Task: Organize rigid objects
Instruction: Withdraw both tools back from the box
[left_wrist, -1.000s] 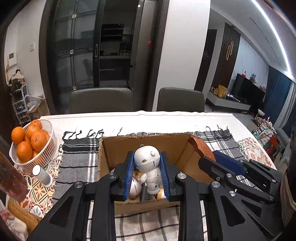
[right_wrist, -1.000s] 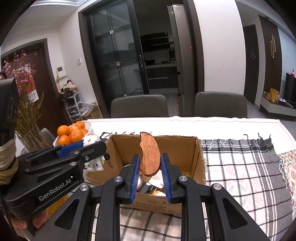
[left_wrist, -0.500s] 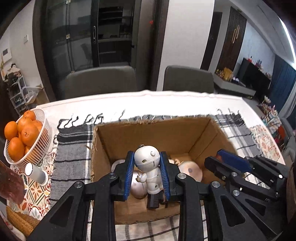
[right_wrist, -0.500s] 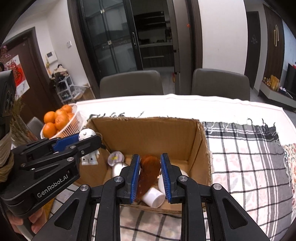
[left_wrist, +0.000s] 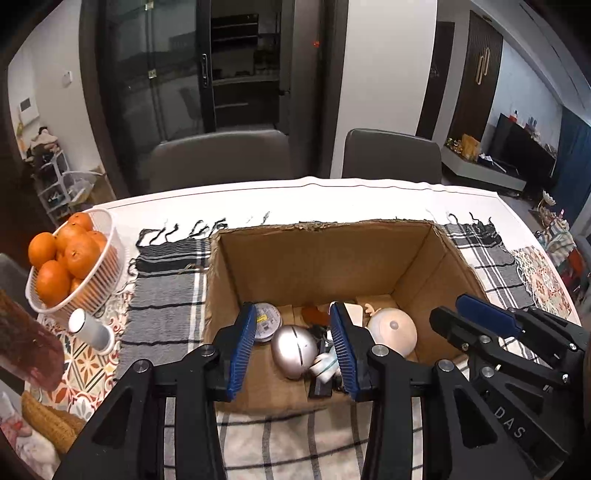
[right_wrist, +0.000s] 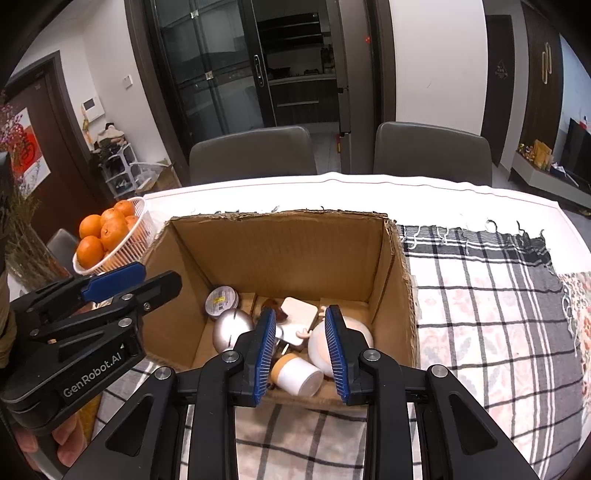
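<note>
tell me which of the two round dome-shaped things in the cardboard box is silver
The silver dome with a dark slit, left of the cream dome, beside the round tin.

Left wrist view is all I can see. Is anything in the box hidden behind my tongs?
Observer: Yes. A white cup with a yellow band lies on its side against the near wall of the cardboard box.
Operator: Are the right tongs gripping anything?
Observer: No. The right tongs have just been opening, and nothing is pinched between the pads.
Operator: And behind my own camera?
Observer: A person's fingers curl under the handle. Seen from the side, the left tongs have just been opening too, with nothing between them.
</note>
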